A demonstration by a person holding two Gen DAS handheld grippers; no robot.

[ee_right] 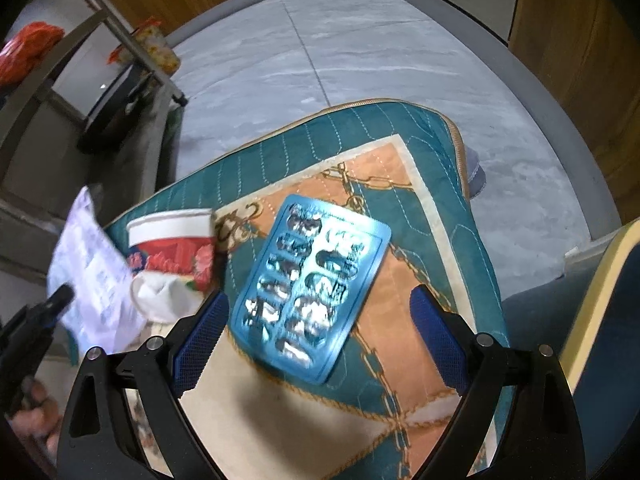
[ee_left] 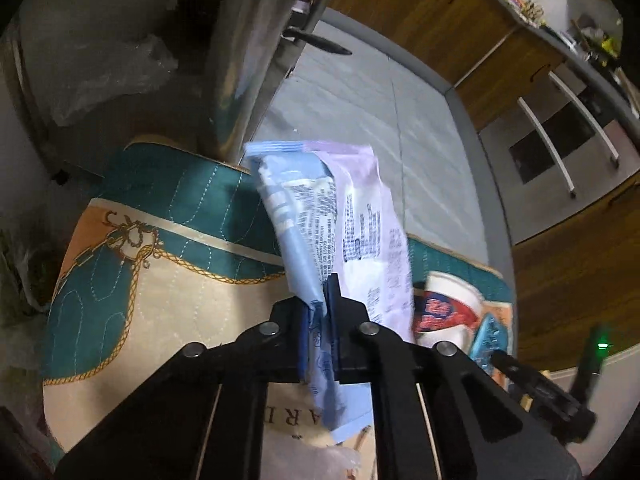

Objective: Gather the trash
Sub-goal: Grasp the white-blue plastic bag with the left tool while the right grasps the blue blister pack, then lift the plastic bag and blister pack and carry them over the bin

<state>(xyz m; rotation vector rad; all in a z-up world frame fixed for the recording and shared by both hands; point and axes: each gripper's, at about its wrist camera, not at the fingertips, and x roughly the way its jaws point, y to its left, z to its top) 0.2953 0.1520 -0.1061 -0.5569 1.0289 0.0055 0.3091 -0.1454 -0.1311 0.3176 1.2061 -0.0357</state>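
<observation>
Left wrist view: the left gripper (ee_left: 325, 300) has its black jaws clamped tight on a crinkled pale blue and lilac printed plastic wrapper (ee_left: 340, 224), which stands up from the jaws, clear of the cushion.
Right wrist view: the right gripper (ee_right: 318, 332) has its blue-padded fingers (ee_right: 202, 332) spread wide with nothing pressed between them.
Blister pack: a shiny blue foil blister pack (ee_right: 312, 296) with burst pockets lies flat on the cushion, between the spread fingers and just beyond them.
Cup: a crushed white paper cup with a red printed band (ee_right: 176, 256) lies on its side, left of the blister pack and near the wrapper.
Cushion: a teal, cream and orange quilted seat cushion with a gold chain print (ee_right: 424, 184) carries the cup and the blister pack.
Floor: pale grey tiles (ee_right: 360, 48) lie beyond the cushion, with wood-fronted cabinets (ee_left: 424, 4) at the far side.
Hand: a person's fingers (ee_right: 38, 412) show at the near left edge, on the left gripper's handle.
</observation>
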